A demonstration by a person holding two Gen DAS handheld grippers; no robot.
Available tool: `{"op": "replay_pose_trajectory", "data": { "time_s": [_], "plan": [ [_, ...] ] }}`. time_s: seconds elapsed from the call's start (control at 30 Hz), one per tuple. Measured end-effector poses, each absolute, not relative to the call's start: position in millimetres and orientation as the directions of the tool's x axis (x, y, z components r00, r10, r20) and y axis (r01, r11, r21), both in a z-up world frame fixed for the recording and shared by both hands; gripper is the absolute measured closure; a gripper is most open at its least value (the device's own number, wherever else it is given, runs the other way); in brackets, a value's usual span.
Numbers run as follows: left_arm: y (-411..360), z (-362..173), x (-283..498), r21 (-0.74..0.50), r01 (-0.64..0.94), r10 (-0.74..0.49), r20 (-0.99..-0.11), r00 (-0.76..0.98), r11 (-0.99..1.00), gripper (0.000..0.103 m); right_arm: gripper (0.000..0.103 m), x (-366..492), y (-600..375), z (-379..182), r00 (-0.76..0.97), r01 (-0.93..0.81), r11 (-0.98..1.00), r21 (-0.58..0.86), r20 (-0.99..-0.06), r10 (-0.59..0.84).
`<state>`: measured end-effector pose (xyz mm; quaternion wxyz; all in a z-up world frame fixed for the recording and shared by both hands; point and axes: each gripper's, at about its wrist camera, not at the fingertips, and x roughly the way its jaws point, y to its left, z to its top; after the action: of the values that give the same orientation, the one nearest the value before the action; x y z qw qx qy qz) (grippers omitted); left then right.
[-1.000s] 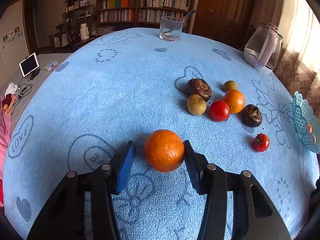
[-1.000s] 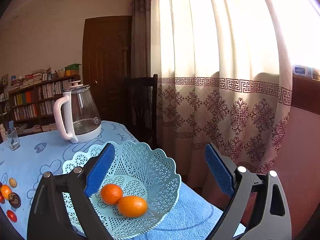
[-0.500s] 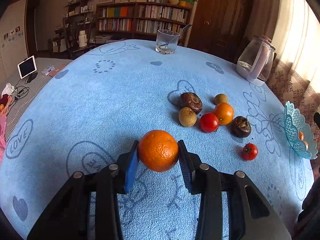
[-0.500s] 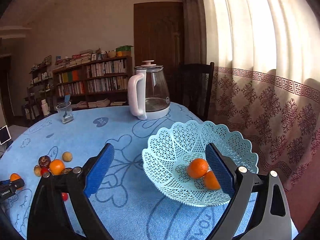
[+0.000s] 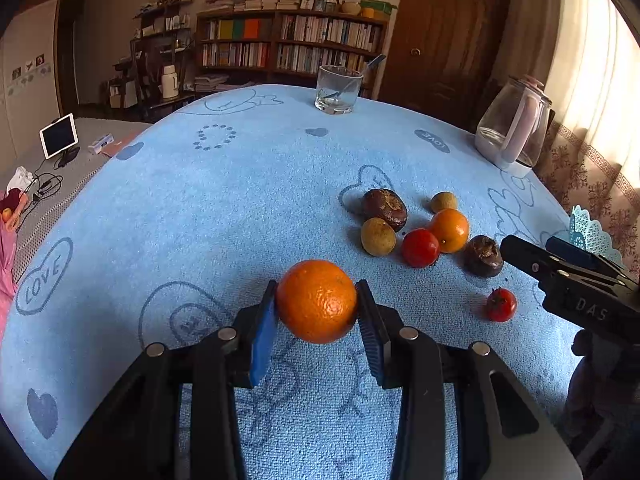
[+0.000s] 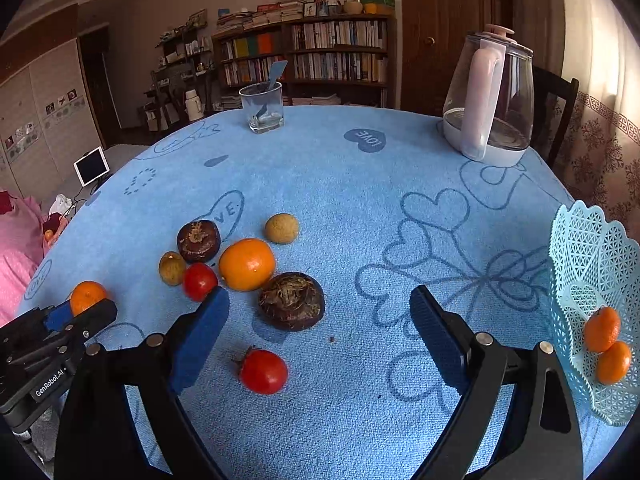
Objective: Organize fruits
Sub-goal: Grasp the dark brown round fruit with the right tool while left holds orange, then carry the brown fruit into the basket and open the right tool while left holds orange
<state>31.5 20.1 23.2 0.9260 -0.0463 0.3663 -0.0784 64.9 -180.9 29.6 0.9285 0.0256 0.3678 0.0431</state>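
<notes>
Left gripper (image 5: 316,320) now clamps orange (image 5: 317,301), lifted; right gripper (image 6: 320,320), fingers wide and empty, swung from basket (image 6: 592,280) to fruits.

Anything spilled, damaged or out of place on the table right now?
Nothing stands out. Loose fruit sits in a cluster on the blue tablecloth, the glass and kettle stand upright, and the basket holds two oranges. The left gripper is shut on an orange.

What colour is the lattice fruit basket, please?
Light turquoise basket, clearest in the right wrist view.
</notes>
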Motion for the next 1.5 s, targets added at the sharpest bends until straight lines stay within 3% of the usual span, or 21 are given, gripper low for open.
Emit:
{"op": "replay_pose_trajectory", "data": {
  "time_s": [0.3,0.47,0.87,1.5],
  "plan": [
    [20,22,32,-0.142,0.109,-0.177,-0.674,0.717,0.984,0.064,0.032,93,-177,11,0.644,-0.071,0.990,0.121,-0.752,0.139],
    [20,19,32,-0.140,0.106,-0.174,-0.680,0.712,0.984,0.064,0.035,98,-174,8,0.626,-0.079,0.992,0.102,-0.769,0.129],
    [20,17,33,-0.141,0.104,-0.173,-0.684,0.709,0.985,0.064,0.057,94,-170,9,0.637,-0.093,0.993,0.078,-0.761,0.120],
    [23,16,33,-0.142,0.100,-0.171,-0.685,0.709,0.985,0.064,0.057,64,-196,38,0.739,-0.017,0.990,0.142,-0.665,0.108]
  ]
}}
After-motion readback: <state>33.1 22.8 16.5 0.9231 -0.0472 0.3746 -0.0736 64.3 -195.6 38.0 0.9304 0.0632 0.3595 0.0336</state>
